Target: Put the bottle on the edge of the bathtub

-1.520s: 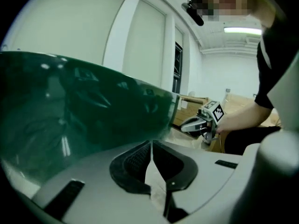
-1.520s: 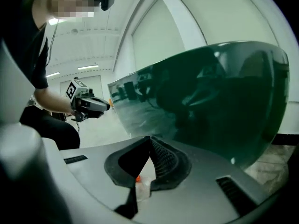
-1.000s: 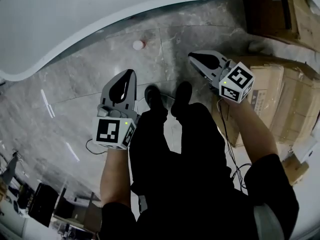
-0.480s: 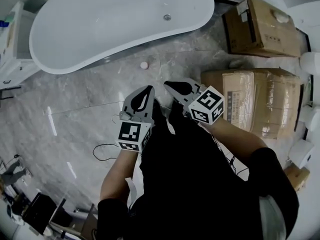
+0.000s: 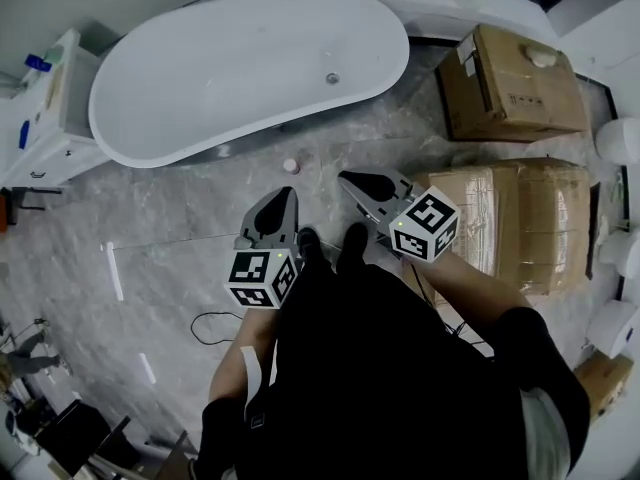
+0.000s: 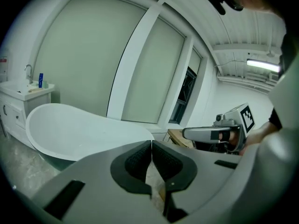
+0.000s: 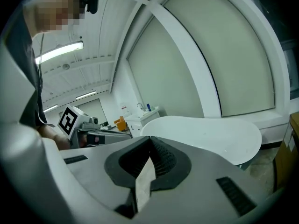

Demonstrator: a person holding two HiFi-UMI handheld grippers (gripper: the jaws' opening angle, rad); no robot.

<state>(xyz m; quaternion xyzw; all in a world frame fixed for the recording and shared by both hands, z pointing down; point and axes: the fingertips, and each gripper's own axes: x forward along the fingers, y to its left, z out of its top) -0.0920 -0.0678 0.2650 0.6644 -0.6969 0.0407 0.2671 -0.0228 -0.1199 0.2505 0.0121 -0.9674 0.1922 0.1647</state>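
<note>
A small round white bottle (image 5: 291, 166) stands on the grey marble floor, just below the long white bathtub (image 5: 250, 63). My left gripper (image 5: 286, 195) hangs above the floor to the bottle's lower left, jaws shut and empty. My right gripper (image 5: 351, 179) is to the bottle's right, also shut with nothing in it. In the left gripper view the shut left gripper (image 6: 151, 145) points toward the bathtub (image 6: 70, 129), and the right gripper (image 6: 208, 134) shows beside it. In the right gripper view the right gripper (image 7: 150, 141) faces the bathtub (image 7: 205, 132). The bottle is hidden in both gripper views.
Two cardboard boxes (image 5: 510, 78) (image 5: 530, 218) stand to the right of the tub. A white vanity cabinet (image 5: 45, 118) with a blue bottle (image 6: 40, 80) is at the tub's left end. A thin cable (image 5: 215, 323) lies on the floor. White fixtures (image 5: 615, 138) line the right edge.
Both grippers have risen away from the floor and drawn closer together. The view has lifted too, so the whole tub and both boxes now show. The bottle has not moved.
</note>
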